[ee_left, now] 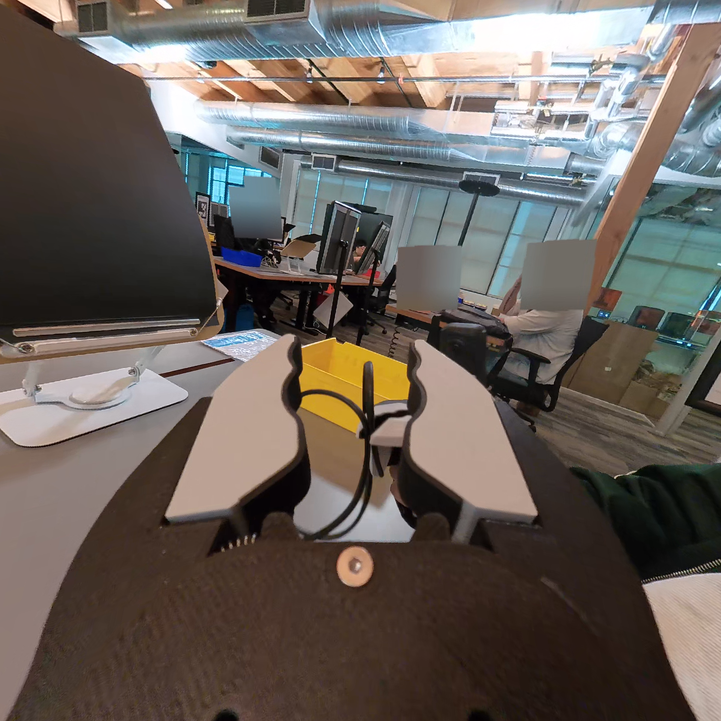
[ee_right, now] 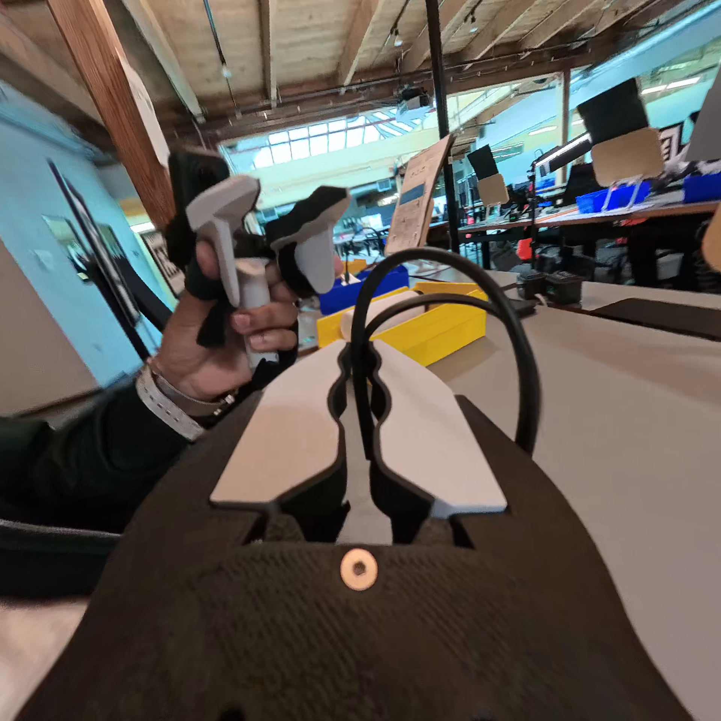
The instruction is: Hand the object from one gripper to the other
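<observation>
Right wrist view has the right gripper [ee_right: 361, 353] pinched narrow on a looped black cable [ee_right: 522, 351], held above the grey table [ee_right: 624, 429], near its yellow bin [ee_right: 437, 331]. Off to its left, the left gripper [ee_right: 269, 210] stands wide apart, gripped by a hand [ee_right: 218, 335], touching nothing.

An open-plan office doubling as a workshop is showing here — bare timber ceiling joists [ee_left: 351, 89] and silver ducts [ee_left: 312, 117] are running across the top of the frame, desks with monitors [ee_left: 337, 238] are filling the middle, and blue parts bins [ee_right: 608, 197] are sitting at upper right.
</observation>
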`<act>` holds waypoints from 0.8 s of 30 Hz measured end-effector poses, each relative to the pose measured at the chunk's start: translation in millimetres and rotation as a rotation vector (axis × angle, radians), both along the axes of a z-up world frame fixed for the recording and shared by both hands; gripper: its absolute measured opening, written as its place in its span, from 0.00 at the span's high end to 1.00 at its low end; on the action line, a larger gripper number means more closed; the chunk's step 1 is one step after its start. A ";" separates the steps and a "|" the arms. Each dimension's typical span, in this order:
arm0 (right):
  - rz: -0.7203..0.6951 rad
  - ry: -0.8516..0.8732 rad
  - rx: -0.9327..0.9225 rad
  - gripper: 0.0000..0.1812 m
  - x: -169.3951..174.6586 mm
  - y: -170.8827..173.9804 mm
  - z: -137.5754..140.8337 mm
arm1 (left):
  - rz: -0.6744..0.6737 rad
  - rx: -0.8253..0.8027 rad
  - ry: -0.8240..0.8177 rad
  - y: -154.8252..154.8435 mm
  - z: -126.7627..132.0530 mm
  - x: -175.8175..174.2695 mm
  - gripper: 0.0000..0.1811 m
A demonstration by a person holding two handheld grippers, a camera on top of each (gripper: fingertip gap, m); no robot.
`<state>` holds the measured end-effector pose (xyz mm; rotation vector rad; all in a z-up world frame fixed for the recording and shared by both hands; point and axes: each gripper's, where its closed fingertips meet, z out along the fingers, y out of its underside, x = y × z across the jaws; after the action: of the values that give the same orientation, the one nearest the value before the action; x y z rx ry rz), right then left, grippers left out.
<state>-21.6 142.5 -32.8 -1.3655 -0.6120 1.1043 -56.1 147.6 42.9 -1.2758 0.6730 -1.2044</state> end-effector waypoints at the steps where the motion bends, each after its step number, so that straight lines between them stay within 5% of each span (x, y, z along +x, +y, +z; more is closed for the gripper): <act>1: 0.019 0.039 -0.034 0.96 4.6 2.6 2.0 | -0.005 -0.002 -0.001 0.3 -0.1 -0.6 0.72; 8: 0.312 0.171 -0.198 0.96 15.3 -6.7 17.8 | -0.031 -0.041 0.072 10.8 -21.6 3.0 0.72; 14: 0.692 0.111 -0.199 0.96 14.7 -59.5 39.6 | -0.172 -0.041 0.164 6.7 -55.4 20.4 0.72; 18: 0.901 0.036 -0.195 0.96 18.8 -95.0 43.6 | -0.549 0.028 0.058 -45.3 -52.2 29.8 0.51; 24: 1.048 -0.057 -0.212 0.96 20.7 -121.3 35.7 | -0.681 0.043 0.112 -73.0 -74.2 50.5 0.36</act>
<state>-0.9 21.2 2.9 -1.2450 -1.3597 1.9976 -5.6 74.6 -31.4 -1.1122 1.2734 -1.6553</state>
